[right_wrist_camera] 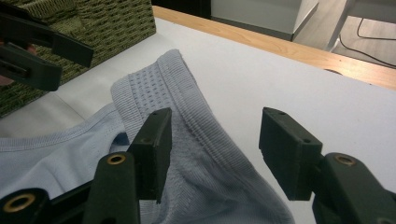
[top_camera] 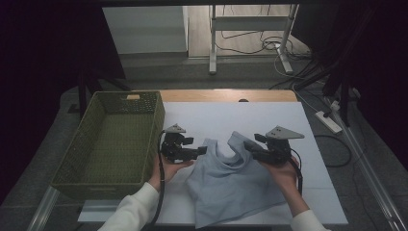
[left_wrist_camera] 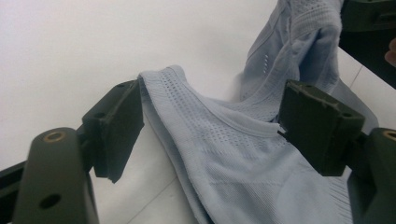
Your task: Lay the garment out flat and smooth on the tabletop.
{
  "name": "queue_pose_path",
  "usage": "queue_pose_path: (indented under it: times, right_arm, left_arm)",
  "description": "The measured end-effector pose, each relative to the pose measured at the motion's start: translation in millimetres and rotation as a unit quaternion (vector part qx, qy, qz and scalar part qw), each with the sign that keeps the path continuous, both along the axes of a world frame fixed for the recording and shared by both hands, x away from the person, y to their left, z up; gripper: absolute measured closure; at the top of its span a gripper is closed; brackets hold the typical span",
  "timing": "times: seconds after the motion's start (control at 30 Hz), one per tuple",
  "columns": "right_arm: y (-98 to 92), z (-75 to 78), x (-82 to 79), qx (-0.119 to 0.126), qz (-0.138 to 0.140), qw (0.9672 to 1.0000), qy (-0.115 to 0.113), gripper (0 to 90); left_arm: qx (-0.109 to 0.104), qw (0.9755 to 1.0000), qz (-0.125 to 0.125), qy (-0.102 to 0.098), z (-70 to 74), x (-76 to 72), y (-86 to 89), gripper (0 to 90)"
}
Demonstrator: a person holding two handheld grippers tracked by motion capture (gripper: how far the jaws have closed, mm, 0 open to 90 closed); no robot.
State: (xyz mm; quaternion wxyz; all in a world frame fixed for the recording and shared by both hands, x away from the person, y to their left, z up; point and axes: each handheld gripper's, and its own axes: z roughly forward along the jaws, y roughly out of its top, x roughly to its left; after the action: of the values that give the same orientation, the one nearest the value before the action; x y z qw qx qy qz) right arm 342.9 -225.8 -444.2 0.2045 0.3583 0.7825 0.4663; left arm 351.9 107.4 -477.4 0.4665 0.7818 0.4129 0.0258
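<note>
White table (top_camera: pixel 308 144) with an empty green woven basket (top_camera: pixel 115 139) at its left; light-blue tank top (top_camera: pixel 231 187) lies flat, near edge, not yet lifted or folded. Left gripper (top_camera: pixel 199 150) and right gripper (top_camera: pixel 250 147) each straddle a shoulder strap, jaws spread, apparently not pinching yet.

This looks like a lab or recording room set up for test work, not a home. A white-covered table (top_camera: pixel 269 115) with a wooden far edge stands on grey carpet, with dark curtains (top_camera: pixel 43 57) on the left and right. Beyond it loose cables (top_camera: pixel 250 45) lie on the floor around a metal frame (top_camera: pixel 250 24), and a power strip (top_camera: pixel 328 121) lies at right.
</note>
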Motion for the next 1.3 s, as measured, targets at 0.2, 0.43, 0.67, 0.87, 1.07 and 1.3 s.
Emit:
queue_pose_path:
  times: [0.2, 0.43, 0.67, 0.87, 1.07, 1.3]
  right_arm:
    - [6.2, 2.7, 2.7, -0.006, 0.011, 0.9999, -0.007, 43.8]
    - [15.8, 3.5, 7.5, -0.017, 0.022, 0.9996, -0.010, 43.1]
    - [22.7, -5.9, 16.3, -0.031, 0.027, 0.9991, 0.012, 43.0]
    - [26.5, -24.1, 30.6, -0.042, 0.021, 0.9979, 0.044, 43.2]
    - [26.0, -43.5, 42.7, -0.065, 0.019, 0.9935, 0.091, 43.2]
    - [22.8, -57.2, 49.7, -0.089, 0.021, 0.9860, 0.139, 43.1]
  left_arm:
    - [0.013, 0.9999, -0.001, 0.005, -6.4, 8.6, -4.0, 23.2]
    - [0.024, 0.9996, -0.002, 0.014, -17.0, 19.9, -9.0, 23.9]
    - [0.035, 0.9989, -0.007, 0.029, -28.7, 28.1, -13.4, 24.7]
    - [0.055, 0.9976, -0.011, 0.041, -37.7, 29.7, -19.5, 25.3]
    - [0.050, 0.9972, -0.015, 0.053, -44.4, 30.7, -19.8, 29.9]
    - [0.055, 0.9963, -0.025, 0.062, -49.5, 31.0, -23.8, 32.3]
